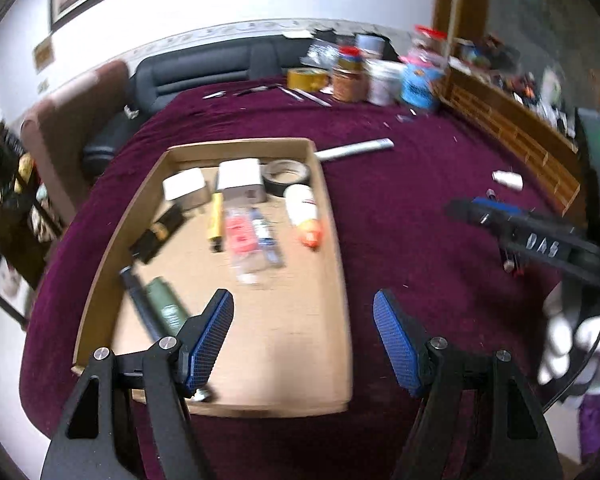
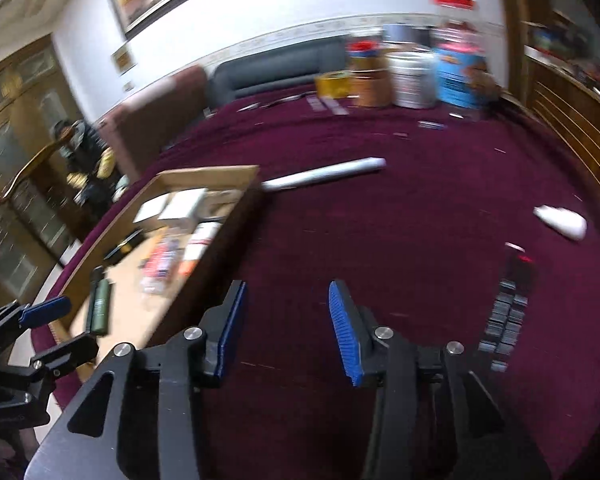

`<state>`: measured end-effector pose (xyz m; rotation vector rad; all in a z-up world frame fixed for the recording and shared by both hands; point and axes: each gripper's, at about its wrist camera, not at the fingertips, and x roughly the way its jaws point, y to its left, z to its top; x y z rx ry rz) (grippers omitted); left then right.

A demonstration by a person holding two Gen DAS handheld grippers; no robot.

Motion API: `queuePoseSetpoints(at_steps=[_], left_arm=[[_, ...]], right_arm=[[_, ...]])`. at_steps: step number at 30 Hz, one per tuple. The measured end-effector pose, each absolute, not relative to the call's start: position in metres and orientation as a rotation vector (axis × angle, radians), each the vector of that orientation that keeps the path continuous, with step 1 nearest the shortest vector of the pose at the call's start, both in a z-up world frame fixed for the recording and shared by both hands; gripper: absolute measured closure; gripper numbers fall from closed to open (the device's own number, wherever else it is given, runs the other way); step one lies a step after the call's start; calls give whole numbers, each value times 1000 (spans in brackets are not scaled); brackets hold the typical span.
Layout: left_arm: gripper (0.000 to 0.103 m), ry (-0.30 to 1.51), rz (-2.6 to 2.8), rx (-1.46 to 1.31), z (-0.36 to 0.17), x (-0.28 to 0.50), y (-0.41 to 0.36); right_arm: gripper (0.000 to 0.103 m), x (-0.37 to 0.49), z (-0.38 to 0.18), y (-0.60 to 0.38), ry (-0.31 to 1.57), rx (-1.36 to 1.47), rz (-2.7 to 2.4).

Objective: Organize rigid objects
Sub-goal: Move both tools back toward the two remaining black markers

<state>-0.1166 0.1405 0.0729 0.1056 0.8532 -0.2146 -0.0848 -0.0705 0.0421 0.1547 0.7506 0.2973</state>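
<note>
A shallow cardboard tray [image 1: 324,208] lies on the maroon tablecloth [image 1: 412,208] and holds white boxes, a tape roll, a white bottle with an orange cap [image 1: 303,214], a yellow lighter, a packaged item, a green canister [image 1: 166,306] and black items. My left gripper [image 1: 304,338] is open and empty above the tray's near end. My right gripper [image 2: 286,330] is open and empty over bare cloth, right of the tray [image 2: 236,208]. A silver tube [image 2: 326,174], a small white bottle [image 2: 562,222] and a black remote [image 2: 508,304] lie loose on the cloth.
Jars, tins and a yellow tape roll [image 1: 306,78] crowd the table's far edge, with thin metal tools beside them. A dark sofa [image 1: 204,76] and brown chair stand behind. A wooden cabinet [image 1: 512,120] runs along the right. The right gripper shows in the left wrist view [image 1: 532,236].
</note>
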Motion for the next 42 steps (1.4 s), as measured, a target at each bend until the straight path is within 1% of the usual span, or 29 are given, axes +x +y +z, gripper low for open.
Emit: queuePoseSetpoints(at_steps=[13,22,29,32,33,34,36,37,39,42], left_arm=[[36,920,-262,290,54,-109,47],[36,972,-268,353,35,-93,9],[36,1002,-281,382,18,-78,-13],[32,995,-284,371,17,-68,-16],[31,1003,-292,349,16,-61,-16],[29,1008,-297,329,15,-56,-15],[17,1016,-293,277,13,-44,-11],[14,1022,-293,243,10,-38,-7],[2,1034,-307,180,5,-29,0],[2,1020,-319,188,3,-28,-2]], right_arm=[[63,-87,24,-196,725,330,101],[63,-76,6,-232,742,424,92],[63,-74,-1,-237,765,477,117],[62,-74,-3,-239,770,488,119],[59,-73,-3,-239,775,491,119],[58,-73,-4,-239,779,492,117],[58,-71,-6,-240,791,493,115],[58,-71,-6,-239,796,492,110],[58,-70,-6,-239,799,489,106],[58,-70,-4,-233,812,446,95]])
